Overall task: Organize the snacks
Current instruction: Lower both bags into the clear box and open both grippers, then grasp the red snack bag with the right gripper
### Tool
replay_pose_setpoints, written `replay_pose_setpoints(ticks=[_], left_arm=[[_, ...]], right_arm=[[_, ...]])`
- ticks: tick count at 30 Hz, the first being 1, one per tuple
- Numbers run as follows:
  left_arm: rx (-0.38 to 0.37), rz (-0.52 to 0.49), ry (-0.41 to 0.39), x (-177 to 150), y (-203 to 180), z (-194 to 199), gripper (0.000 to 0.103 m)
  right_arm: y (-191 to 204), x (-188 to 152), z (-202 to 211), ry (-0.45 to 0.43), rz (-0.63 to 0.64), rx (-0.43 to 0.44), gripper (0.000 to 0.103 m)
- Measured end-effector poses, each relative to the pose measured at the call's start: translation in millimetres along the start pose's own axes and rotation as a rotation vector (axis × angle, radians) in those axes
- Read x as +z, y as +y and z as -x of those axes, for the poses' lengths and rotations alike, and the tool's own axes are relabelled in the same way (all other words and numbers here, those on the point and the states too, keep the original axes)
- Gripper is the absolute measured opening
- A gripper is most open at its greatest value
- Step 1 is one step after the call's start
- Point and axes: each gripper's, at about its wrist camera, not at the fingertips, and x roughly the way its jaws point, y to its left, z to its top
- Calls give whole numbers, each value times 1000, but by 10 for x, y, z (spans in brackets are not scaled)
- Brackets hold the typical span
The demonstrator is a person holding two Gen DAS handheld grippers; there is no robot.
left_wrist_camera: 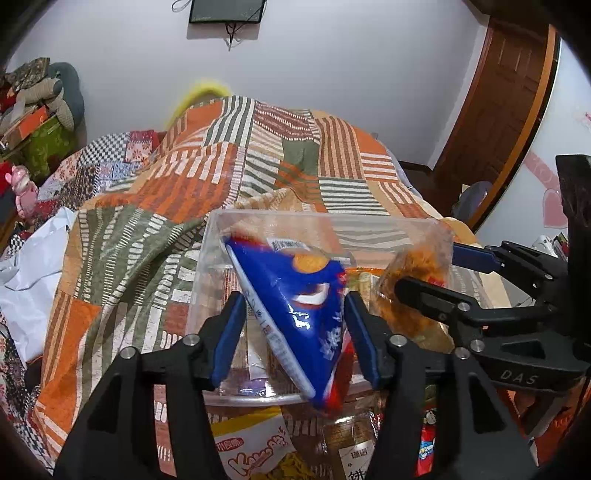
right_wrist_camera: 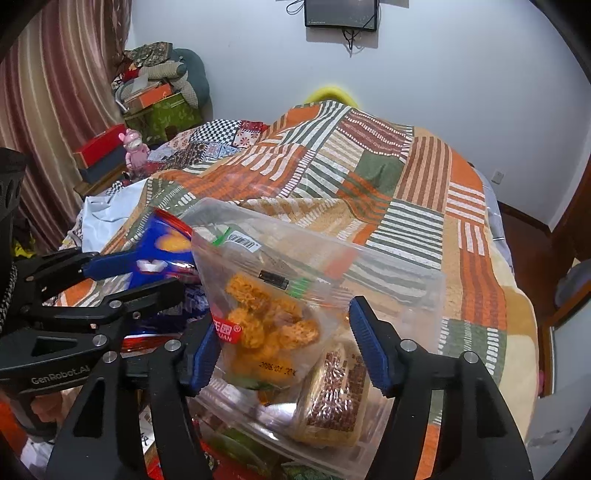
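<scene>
Left wrist view. Left gripper [left_wrist_camera: 295,332] points down over a clear plastic bin [left_wrist_camera: 207,266] that sits on a patchwork quilt [left_wrist_camera: 258,155] in orange, green and white. A blue snack packet [left_wrist_camera: 295,291] stands tilted between the blue pads [left_wrist_camera: 231,336]. Its right edge lies at the right pad; a clear gap shows at the left pad, so the jaws are released, not clamping. The packet's lower corner hangs over the bin's near rim. To the right, the right gripper [left_wrist_camera: 424,269] reaches in with a clear bag of orange fried snacks [left_wrist_camera: 413,280] between its fingers. Near edge of view, in front of the bin: a yellow-and-white snack packet [left_wrist_camera: 255,454] and more packets, partly hidden. White plastic bag [left_wrist_camera: 33,280] lies at left on the quilt.

Right wrist view. Right gripper [right_wrist_camera: 284,343] over the same bin [right_wrist_camera: 424,291]. The clear bag of orange fried snacks [right_wrist_camera: 266,310] sits between the pads; left pad [right_wrist_camera: 203,358] is at the bag's edge, right pad stands apart from it. Jaws spread, not pressing the bag. A wrapped brown-grid cake [right_wrist_camera: 332,398] lies in the bin at near right, just beside the bag. At left, the left gripper [right_wrist_camera: 147,273] with the blue packet [right_wrist_camera: 162,240]. A fingertip shows under it, at lower left. Far wall: dark screen [right_wrist_camera: 341,13].
</scene>
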Motion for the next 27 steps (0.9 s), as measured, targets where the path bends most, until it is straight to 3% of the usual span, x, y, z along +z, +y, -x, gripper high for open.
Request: replay_pose_setpoints(ticks=[9,14,27], left_arm=[[35,-38,-78,20,-106,375,70],[55,-42,-102,-33,-105,600,74],[83,-4,-67,-432,41,934,82]], right_arm=[[17,13,270,-58,3,-25,81],[40,14,495,-105,-3,-23,82],[48,-433,803,-114,-56,-18,90]])
